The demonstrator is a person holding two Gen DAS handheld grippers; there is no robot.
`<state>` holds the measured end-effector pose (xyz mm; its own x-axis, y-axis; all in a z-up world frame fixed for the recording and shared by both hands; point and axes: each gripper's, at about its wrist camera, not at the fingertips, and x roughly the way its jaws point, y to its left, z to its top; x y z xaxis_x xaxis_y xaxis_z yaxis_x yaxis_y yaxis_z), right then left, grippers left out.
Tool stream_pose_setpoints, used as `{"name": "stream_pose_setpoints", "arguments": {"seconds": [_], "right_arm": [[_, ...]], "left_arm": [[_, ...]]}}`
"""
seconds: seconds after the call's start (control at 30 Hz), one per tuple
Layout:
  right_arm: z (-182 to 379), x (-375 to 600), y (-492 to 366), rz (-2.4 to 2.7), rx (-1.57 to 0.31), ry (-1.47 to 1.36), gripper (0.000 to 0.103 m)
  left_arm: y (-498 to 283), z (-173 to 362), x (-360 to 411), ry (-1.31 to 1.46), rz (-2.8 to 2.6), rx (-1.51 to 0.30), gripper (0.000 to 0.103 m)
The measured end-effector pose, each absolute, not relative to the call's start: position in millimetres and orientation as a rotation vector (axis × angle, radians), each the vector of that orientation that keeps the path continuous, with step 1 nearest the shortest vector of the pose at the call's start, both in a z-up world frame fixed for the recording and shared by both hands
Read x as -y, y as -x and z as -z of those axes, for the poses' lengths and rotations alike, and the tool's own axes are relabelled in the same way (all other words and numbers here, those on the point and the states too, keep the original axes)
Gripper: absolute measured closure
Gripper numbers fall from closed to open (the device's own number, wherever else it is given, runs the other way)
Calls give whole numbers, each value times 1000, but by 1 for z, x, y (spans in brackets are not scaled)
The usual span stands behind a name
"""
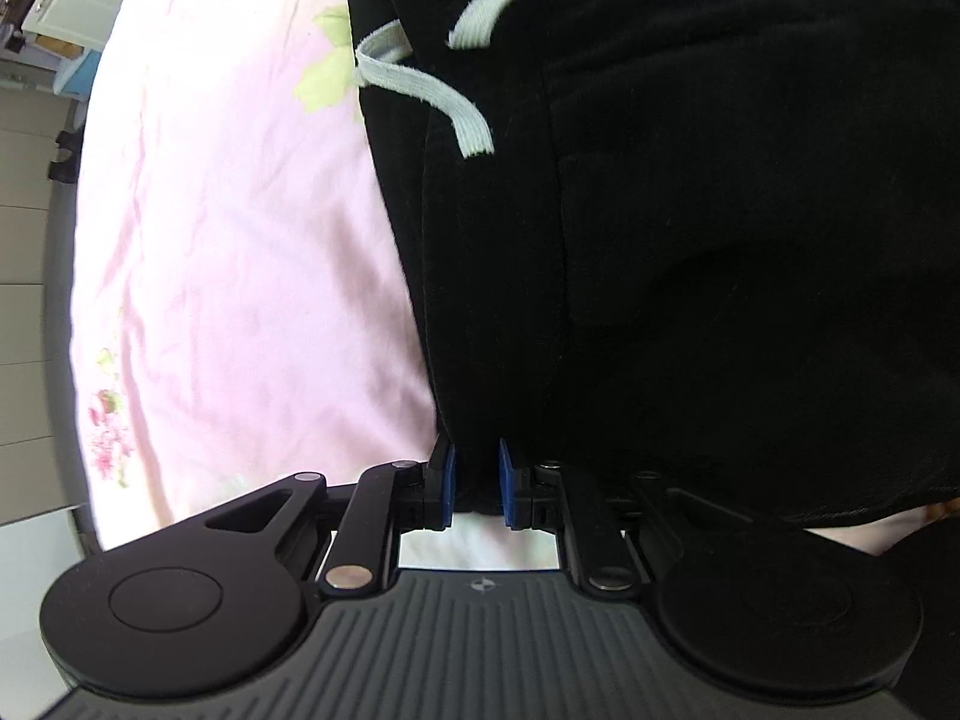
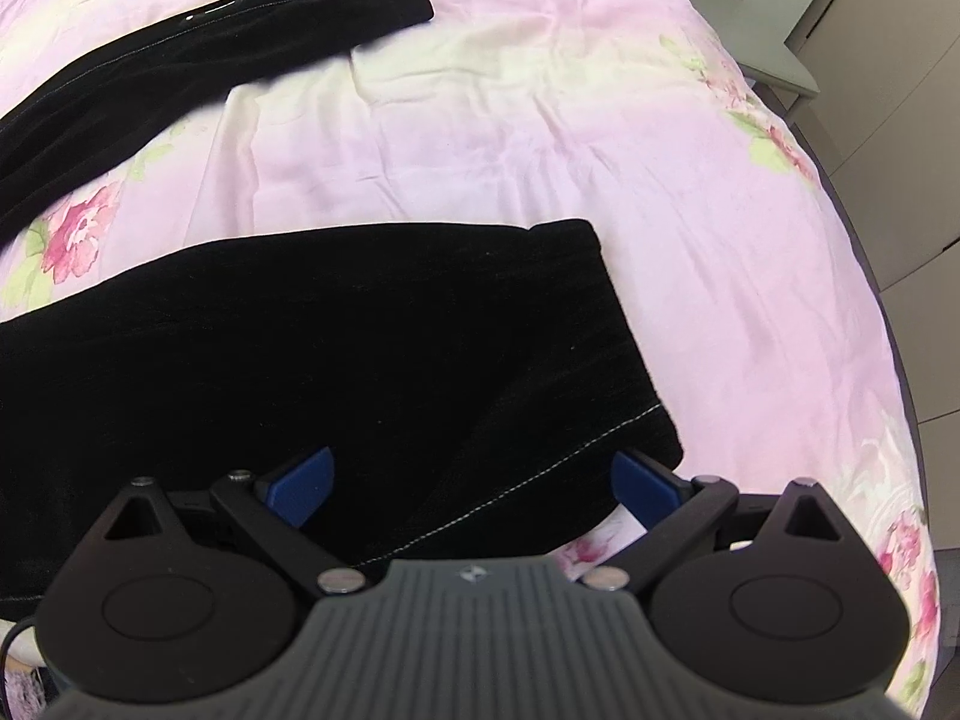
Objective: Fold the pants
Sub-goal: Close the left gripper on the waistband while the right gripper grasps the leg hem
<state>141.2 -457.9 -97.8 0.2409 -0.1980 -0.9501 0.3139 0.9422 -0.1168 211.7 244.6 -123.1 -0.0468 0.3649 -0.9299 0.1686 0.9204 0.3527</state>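
Observation:
Black pants lie on a pink floral bedsheet (image 2: 600,150). In the left wrist view the waist end (image 1: 690,240) fills the right side, with a white drawstring (image 1: 420,87) lying across it. My left gripper (image 1: 477,483) is shut on the waistband edge, black cloth pinched between its blue pads. In the right wrist view the near pant leg (image 2: 360,348) lies across the middle and the far leg (image 2: 210,54) runs along the top left. My right gripper (image 2: 474,480) is open, its blue pads wide apart just over the near leg's hem.
The bedsheet (image 1: 240,240) stretches to the left of the waist, with the bed edge and floor beyond. A grey piece of furniture (image 2: 768,18) and pale cabinets stand past the bed's far right edge.

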Motion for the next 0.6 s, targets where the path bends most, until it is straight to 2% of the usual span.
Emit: {"name": "stream_pose_setpoints", "arguments": {"seconds": [0.07, 0.1, 0.13, 0.2, 0.27, 0.4, 0.6], "right_arm": [[97, 460, -143, 328, -1285, -90, 7], [96, 461, -143, 309, -1290, -80, 7], [96, 461, -145, 286, -1296, -70, 7], [92, 461, -146, 229, -1302, -52, 7], [86, 459, -147, 152, -1311, -20, 8], [80, 451, -150, 31, -1311, 83, 18], [69, 457, -148, -81, -1354, 176, 36]], "left_arm": [[-213, 129, -240, -481, -194, -1645, 87], [-214, 133, -239, -535, -226, -1662, 95], [-212, 138, -239, -626, -272, -1677, 97], [-203, 136, -240, -736, -261, -1614, 93], [-190, 118, -238, -726, -172, -1530, 87], [-170, 90, -229, -713, -43, -1426, 83], [-153, 84, -204, -810, 128, -1324, 58]]}}
